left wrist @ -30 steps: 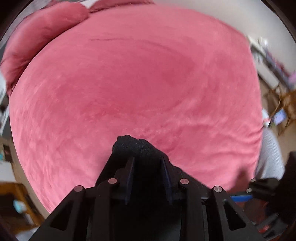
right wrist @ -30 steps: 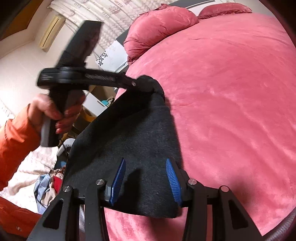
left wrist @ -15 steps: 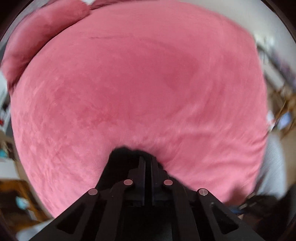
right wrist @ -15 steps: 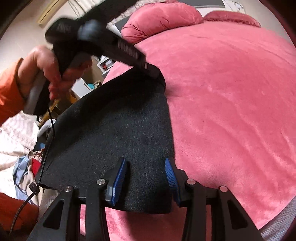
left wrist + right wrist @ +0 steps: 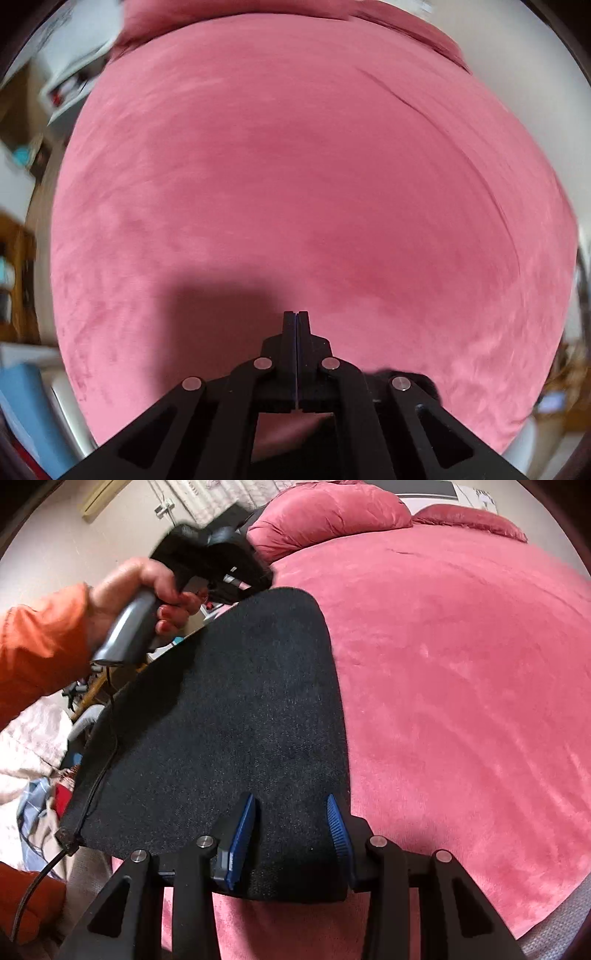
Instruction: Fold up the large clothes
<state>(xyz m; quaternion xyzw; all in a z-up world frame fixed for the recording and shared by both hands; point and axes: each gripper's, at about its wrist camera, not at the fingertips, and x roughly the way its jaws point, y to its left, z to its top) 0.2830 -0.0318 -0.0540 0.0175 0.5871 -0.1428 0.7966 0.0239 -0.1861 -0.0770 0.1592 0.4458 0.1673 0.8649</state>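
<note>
A dark charcoal garment (image 5: 229, 738) of coarse, speckled fabric lies spread flat and smooth along the left edge of the pink bed (image 5: 461, 672), its right edge straight and its far corner rounded.

Left tongs (image 5: 255, 585) blurred; dark garment's (image 5: 221, 738) near edge hidden behind right tongs (image 5: 291, 834).

I see a wide pink bedspread (image 5: 461, 672) that fills most of both views. At its far end lie two pink pillows (image 5: 328, 517). On the floor at my left I see a heap of mixed laundry (image 5: 37, 805), partly hidden.
</note>
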